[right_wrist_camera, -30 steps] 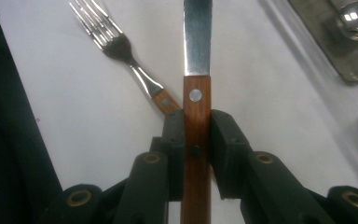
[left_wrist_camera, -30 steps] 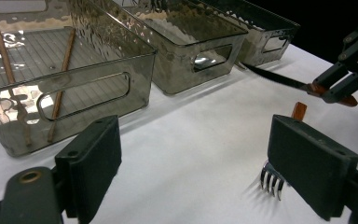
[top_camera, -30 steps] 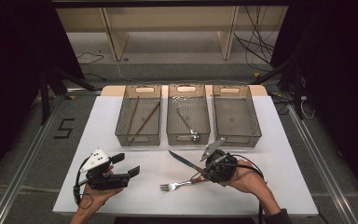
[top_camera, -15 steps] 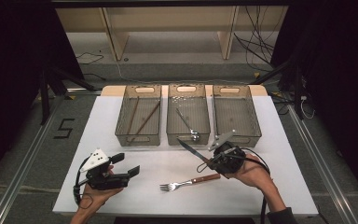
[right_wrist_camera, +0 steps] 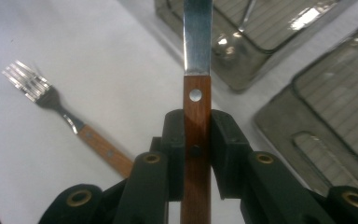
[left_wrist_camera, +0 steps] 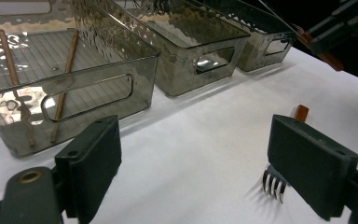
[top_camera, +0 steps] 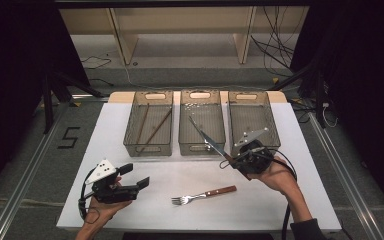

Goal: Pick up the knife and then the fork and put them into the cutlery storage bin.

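My right gripper is shut on the wooden handle of a knife. The steel blade slants up and left over the front wall of the middle bin. In the right gripper view the pads clamp the knife handle on both sides. A wooden-handled fork lies flat on the white table, tines to the left, between the two hands. My left gripper rests low at the front left, open with nothing between its fingers. The fork tines peek out behind its right finger.
Three clear grey bins stand in a row at the back. The left bin holds brown chopsticks. Some metal cutlery lies in the middle bin, and the right bin looks bare. The table's front edge is near both hands.
My right gripper has lifted the knife off the table and carried it back and right toward the bins. The fork and my left gripper have stayed put.
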A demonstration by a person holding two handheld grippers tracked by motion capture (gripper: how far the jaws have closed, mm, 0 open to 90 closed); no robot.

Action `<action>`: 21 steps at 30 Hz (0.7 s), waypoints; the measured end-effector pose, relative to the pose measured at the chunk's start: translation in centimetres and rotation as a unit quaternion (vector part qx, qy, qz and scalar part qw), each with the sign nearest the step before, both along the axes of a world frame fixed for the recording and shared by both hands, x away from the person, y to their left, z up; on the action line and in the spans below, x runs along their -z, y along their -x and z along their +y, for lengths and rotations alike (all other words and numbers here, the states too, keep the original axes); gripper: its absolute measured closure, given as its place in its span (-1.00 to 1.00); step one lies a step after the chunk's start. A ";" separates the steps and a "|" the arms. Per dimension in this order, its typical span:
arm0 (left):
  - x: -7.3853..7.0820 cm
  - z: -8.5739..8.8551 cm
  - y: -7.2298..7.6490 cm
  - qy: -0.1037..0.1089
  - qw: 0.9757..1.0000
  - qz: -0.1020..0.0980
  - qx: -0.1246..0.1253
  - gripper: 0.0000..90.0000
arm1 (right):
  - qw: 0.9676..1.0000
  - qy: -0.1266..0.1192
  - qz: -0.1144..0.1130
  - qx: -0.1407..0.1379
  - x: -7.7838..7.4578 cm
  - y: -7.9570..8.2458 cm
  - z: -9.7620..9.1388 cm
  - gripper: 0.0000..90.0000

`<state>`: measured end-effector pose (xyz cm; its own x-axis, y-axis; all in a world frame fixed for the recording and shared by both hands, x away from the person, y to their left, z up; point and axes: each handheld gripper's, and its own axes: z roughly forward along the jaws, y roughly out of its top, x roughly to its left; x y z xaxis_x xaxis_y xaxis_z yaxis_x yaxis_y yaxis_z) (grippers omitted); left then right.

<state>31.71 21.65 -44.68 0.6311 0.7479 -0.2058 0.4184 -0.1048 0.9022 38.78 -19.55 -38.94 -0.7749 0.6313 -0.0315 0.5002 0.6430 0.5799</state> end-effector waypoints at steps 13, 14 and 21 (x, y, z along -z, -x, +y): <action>0.0 0.0 -0.1 -0.002 1.000 0.000 -0.001 -0.63 | 0.998 -0.022 -0.020 0.051 -1.5 -2.3 -2.0 0.72; 0.0 0.0 -0.1 -0.002 1.000 0.000 0.000 -0.63 | 0.998 -0.022 -0.022 0.053 -1.6 -2.5 -2.2 0.72; 0.0 0.0 -0.1 -0.001 1.000 0.000 0.000 -0.63 | 0.997 -0.025 -0.027 0.072 -2.5 -3.5 -2.7 0.72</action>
<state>31.83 21.60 -44.71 0.6309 0.7487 -0.2032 0.4176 -0.1070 0.9023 42.26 -22.27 -36.47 -0.6742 0.7377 -0.0357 0.5529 0.5361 0.6378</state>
